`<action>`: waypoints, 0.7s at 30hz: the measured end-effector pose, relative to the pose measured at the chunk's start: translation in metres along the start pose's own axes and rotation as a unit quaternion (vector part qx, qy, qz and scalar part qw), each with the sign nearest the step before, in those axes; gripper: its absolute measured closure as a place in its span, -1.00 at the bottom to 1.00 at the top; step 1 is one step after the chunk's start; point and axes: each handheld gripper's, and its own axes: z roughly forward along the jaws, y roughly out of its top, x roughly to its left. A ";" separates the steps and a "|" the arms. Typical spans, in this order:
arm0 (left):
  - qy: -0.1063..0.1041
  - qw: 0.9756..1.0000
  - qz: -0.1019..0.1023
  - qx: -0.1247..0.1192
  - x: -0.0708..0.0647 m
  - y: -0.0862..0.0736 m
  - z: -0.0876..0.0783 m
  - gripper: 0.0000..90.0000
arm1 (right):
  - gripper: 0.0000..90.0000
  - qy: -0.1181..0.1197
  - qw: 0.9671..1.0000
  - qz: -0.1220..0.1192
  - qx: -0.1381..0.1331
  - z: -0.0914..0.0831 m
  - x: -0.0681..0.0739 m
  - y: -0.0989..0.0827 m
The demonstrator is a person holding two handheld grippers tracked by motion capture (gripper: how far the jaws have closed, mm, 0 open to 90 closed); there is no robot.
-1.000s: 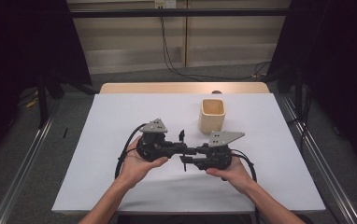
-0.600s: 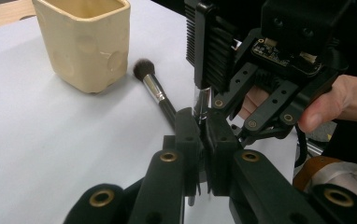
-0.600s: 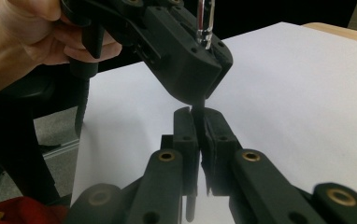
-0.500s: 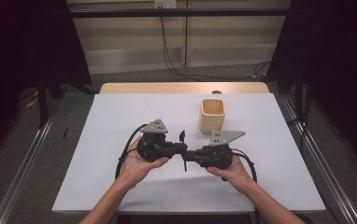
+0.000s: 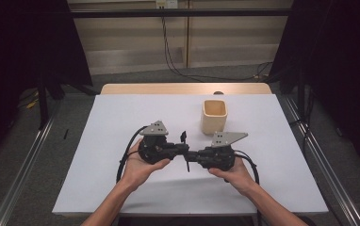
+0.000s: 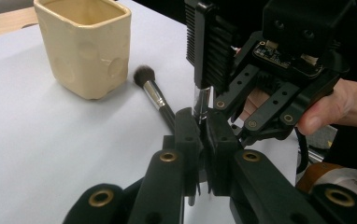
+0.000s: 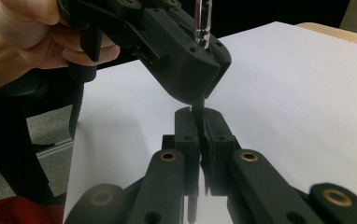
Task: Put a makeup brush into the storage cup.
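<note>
A thin comb brush (image 5: 185,153) with a black comb head (image 6: 209,42) and a silver ferrule (image 6: 202,100) stands upright between my two grippers, which face each other over the white table. My left gripper (image 5: 184,149) (image 6: 203,140) is shut on it just below the ferrule. My right gripper (image 5: 191,158) (image 7: 200,133) is shut on the thin black handle lower down. A cream square cup (image 5: 214,115) (image 6: 85,46) stands beyond them. A makeup brush (image 6: 155,95) with a dark tuft lies on the table beside the cup.
The white sheet (image 5: 121,117) covers a wooden table (image 5: 168,88). Metal rails (image 5: 22,169) run along the floor on both sides, with black curtains and cables behind. Cables (image 5: 121,162) trail from both grippers near the hands.
My right gripper's jaws have drawn together on the comb brush's handle. Both hands have stayed in place.
</note>
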 end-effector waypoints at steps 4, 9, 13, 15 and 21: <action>-0.001 1.000 -0.005 -0.005 0.000 -0.001 0.001 0.83 | 0.92 -0.001 1.000 0.002 0.000 -0.001 0.000 0.000; 0.007 1.000 0.003 -0.009 -0.001 -0.003 0.001 0.65 | 0.92 -0.010 1.000 0.004 0.001 -0.003 -0.002 0.000; 0.018 1.000 0.005 -0.017 -0.001 -0.004 -0.002 0.49 | 0.92 -0.016 1.000 0.006 0.001 -0.006 -0.004 0.000; 0.019 0.999 0.002 -0.026 -0.001 -0.005 -0.003 0.38 | 0.92 -0.018 1.000 0.007 0.001 -0.007 -0.004 0.000; 0.041 0.999 0.007 -0.032 0.001 -0.011 -0.009 0.01 | 0.92 -0.024 1.000 0.007 -0.001 -0.010 -0.006 0.000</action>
